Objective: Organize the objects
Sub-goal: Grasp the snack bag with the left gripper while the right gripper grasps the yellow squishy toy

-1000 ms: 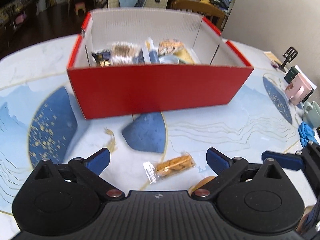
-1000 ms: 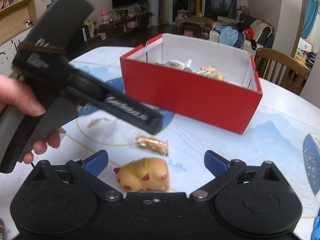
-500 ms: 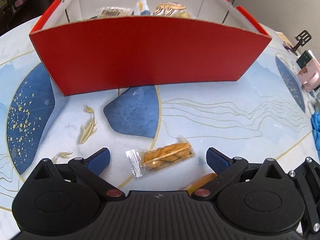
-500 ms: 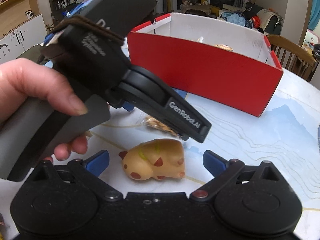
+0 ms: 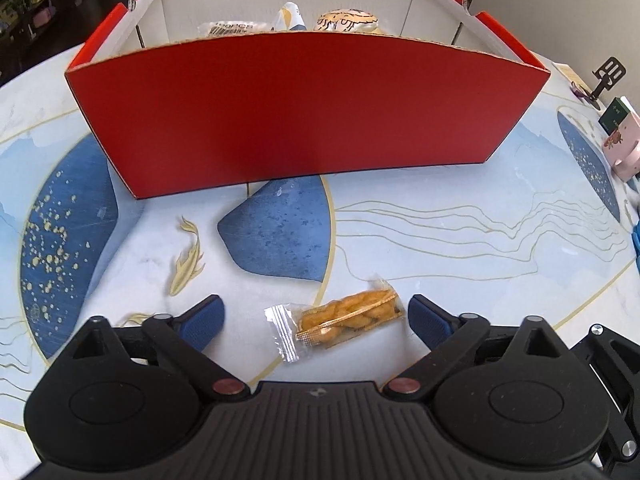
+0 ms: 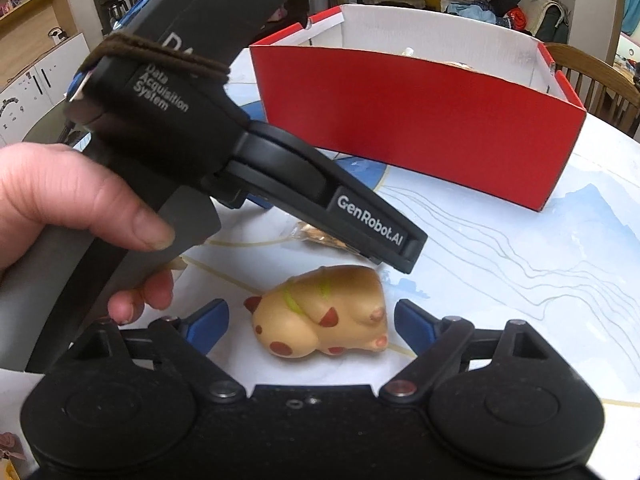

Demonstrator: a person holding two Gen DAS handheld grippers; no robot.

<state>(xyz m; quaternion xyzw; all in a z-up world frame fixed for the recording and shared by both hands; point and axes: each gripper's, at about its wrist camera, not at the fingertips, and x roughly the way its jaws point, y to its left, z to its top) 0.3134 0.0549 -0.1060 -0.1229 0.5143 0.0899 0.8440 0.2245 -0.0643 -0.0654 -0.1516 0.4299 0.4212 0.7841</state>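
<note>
A clear-wrapped twisted snack (image 5: 344, 320) lies on the table between the blue fingertips of my open left gripper (image 5: 316, 318). It also shows in the right wrist view (image 6: 320, 236), partly hidden by the left gripper's body (image 6: 248, 156). A tan toy animal with red spots (image 6: 320, 320) lies on its side between the fingertips of my open right gripper (image 6: 312, 322). A red box (image 5: 304, 104) with white inside walls stands behind and holds several wrapped snacks (image 5: 348, 22). The box also shows in the right wrist view (image 6: 420, 120).
The table (image 5: 440, 232) has a blue and white patterned top. At its right edge stand a pink object (image 5: 624, 152), a green box (image 5: 614, 114) and a small black stand (image 5: 604, 80). A wooden chair (image 6: 596, 76) is behind the box.
Both grippers have moved down and forward. The snack now lies between the left fingertips and the toy between the right ones. The left gripper's body fills more of the right view.
</note>
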